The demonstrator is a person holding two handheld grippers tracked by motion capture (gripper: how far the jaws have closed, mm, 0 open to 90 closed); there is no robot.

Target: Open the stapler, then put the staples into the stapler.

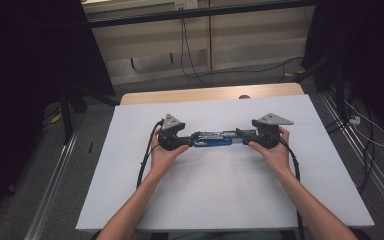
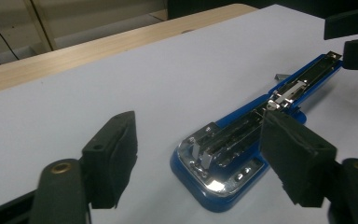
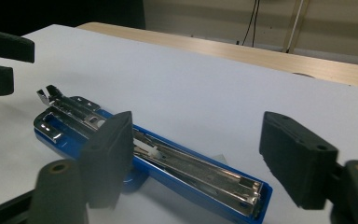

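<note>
Stapler laid open flat between two released grippers

Stapler [image 1: 212,139], blue with bright metal channels, lay unfolded flat on the white table top [image 1: 220,200], a little past centre toward twelve o'clock in the high view, its long axis running from nine to three o'clock. Left gripper [image 1: 186,141] sat at its nine o'clock end, right gripper [image 1: 241,139] at its three o'clock end, each in a hand resting on the table. Both faced inward along the stapler.

In the left gripper view the two black pads stood wide apart. The stapler's rounded blue end [image 2: 214,172] lay between them, nearer the pad at four o'clock, which overlapped it in the picture; contact could not be judged. No pad pressed on it. The stapler ran off toward one o'clock, where the other gripper's jaws showed at the frame edge.

In the right gripper view the jaws were likewise wide. The stapler [image 3: 168,163] ran from ten o'clock down to five o'clock, one end behind the left-hand pad, the right-hand pad well clear of it.

Bare wooden table edge [image 1: 205,94] showed at twelve o'clock beyond the white top.
</note>
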